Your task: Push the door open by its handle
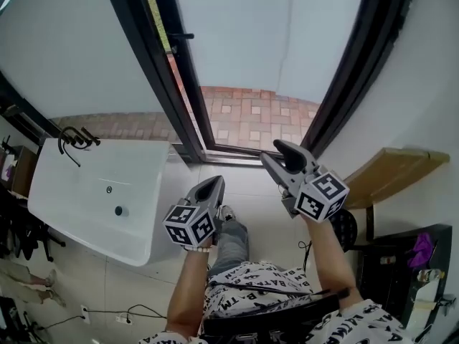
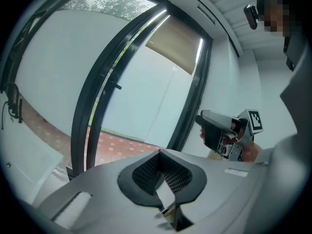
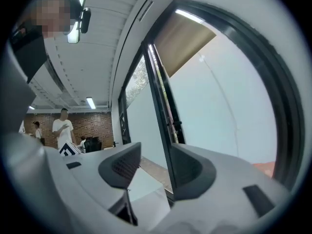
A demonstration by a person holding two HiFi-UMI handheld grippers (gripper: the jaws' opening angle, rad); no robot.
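The black-framed glass door [image 1: 188,84] stands swung outward at the left of the doorway, and brick paving [image 1: 251,117] shows through the opening. Its small black handle [image 1: 183,36] juts from the frame high up; it also shows in the left gripper view as the handle [image 2: 115,86] and in the right gripper view as the handle [image 3: 176,125]. My left gripper [image 1: 214,185] is shut and empty, low before the threshold. My right gripper [image 1: 283,149] is open with nothing between its pads, well short of the handle. The left gripper view shows the right gripper [image 2: 214,126] in the air beside it.
A white basin [image 1: 93,192] with a black tap [image 1: 75,140] stands close on the left. A wooden shelf [image 1: 394,170] and dark furniture [image 1: 401,264] are on the right. The right door frame [image 1: 351,63] bounds the opening. People [image 3: 63,128] stand far behind.
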